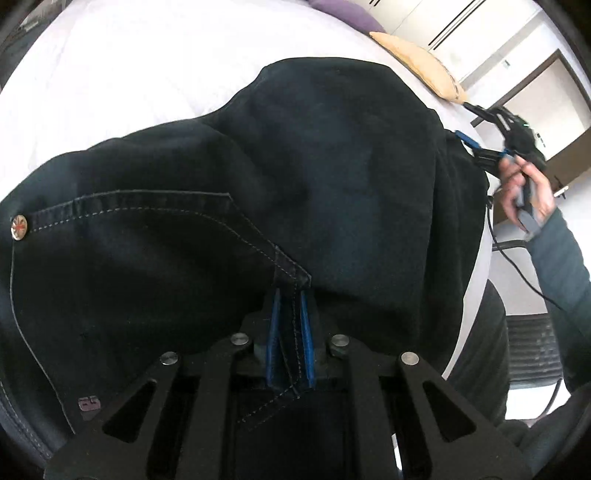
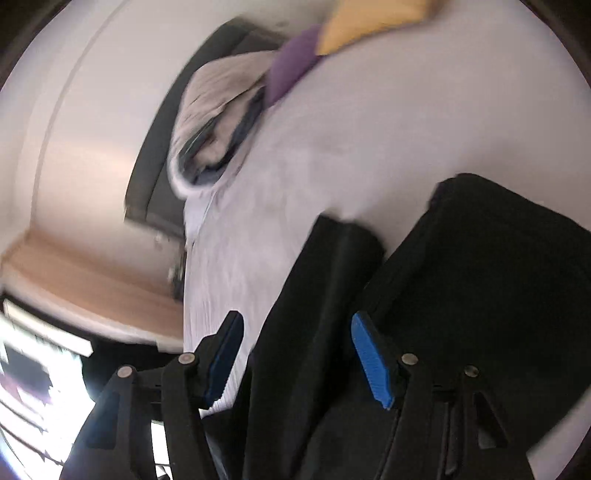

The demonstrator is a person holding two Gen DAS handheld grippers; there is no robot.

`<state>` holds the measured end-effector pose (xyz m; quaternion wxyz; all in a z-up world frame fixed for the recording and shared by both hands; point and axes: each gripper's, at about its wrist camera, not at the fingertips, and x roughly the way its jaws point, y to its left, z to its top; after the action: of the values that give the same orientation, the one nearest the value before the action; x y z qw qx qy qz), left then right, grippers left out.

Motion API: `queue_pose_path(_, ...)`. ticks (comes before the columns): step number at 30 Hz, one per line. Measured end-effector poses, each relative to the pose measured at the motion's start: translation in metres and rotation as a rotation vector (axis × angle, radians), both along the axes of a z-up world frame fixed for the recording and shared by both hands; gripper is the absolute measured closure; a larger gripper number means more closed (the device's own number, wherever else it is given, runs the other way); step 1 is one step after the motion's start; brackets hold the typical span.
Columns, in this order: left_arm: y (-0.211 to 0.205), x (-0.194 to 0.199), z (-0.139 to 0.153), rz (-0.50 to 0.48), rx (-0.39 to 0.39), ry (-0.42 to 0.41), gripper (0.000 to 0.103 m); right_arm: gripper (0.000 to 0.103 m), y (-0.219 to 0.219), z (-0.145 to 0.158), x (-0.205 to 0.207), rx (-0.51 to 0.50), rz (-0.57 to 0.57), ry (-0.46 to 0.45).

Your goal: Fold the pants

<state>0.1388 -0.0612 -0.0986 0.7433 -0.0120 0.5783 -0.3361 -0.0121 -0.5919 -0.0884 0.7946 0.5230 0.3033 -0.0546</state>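
Left gripper [image 1: 291, 332]: blue pads closed on a stitched seam of the pants [image 1: 258, 206], cloth pinched tight between them. The seam runs up from the jaws to a belt loop [image 1: 291, 269] just beyond the tips.

Pants: dark denim, spread over the near part of the bed [image 1: 129, 74], bunched and creased, folded into a rounded hump toward the far side. Metal button [image 1: 18, 227] at the left end of the waistband; small hook clasp [image 1: 88, 403] lower left.

Right gripper [image 2: 297, 354]: fingers [image 2: 371, 360] standing wide apart, not pressing on anything. A dark fold of pants lies between them, seemingly loose; the view is smeared, so contact with the cloth can't be ruled out. From the left wrist view the same gripper sits at the pants' far right edge, near the bed's right side, held by a hand [image 1: 524, 192] in a dark sleeve [image 1: 569, 258], cable trailing down.

Beyond the pants: bare white sheet. At the far edge of the bed, a yellow pillow [image 1: 417, 62] and a purple pillow [image 1: 343, 11] touching it. A pile of pale laundry [image 2: 218, 118] lies at the far left corner in the right wrist view, beside the purple one.
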Motion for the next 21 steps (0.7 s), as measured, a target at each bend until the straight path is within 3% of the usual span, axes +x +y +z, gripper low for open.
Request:
queue_pose_path(4,0.004,-0.005,0.001,0.003,0.001,-0.003,0.092,0.039,-0.025,-0.027,0.009,0.062,-0.067,0.06)
queue_pose_path(8,0.006,-0.008,0.002,0.014,-0.011,-0.006,0.092,0.039,-0.023,-0.028,0.032,0.06,-0.057,0.081)
queue_pose_path(10,0.012,-0.007,-0.005,0.016,-0.014,-0.008,0.092,0.051,-0.016,-0.029,0.049,0.038,-0.019,0.09)
queue_pose_path(12,0.01,-0.006,-0.005,0.015,-0.012,-0.011,0.092,0.091,-0.01,-0.027,0.057,0.011,0.032,0.109)
queue_pose_path(13,0.009,-0.007,-0.004,0.014,-0.011,-0.013,0.092,0.092,-0.007,-0.027,0.064,-0.007,0.045,0.129)
queue_pose_path(18,0.007,-0.009,-0.007,0.016,-0.007,-0.019,0.092,0.095,0.009,0.022,0.065,-0.219,0.071,0.107)
queue_pose_path(21,0.004,-0.01,-0.008,0.016,0.003,-0.022,0.092,0.096,0.008,0.059,0.048,-0.287,0.041,0.07)
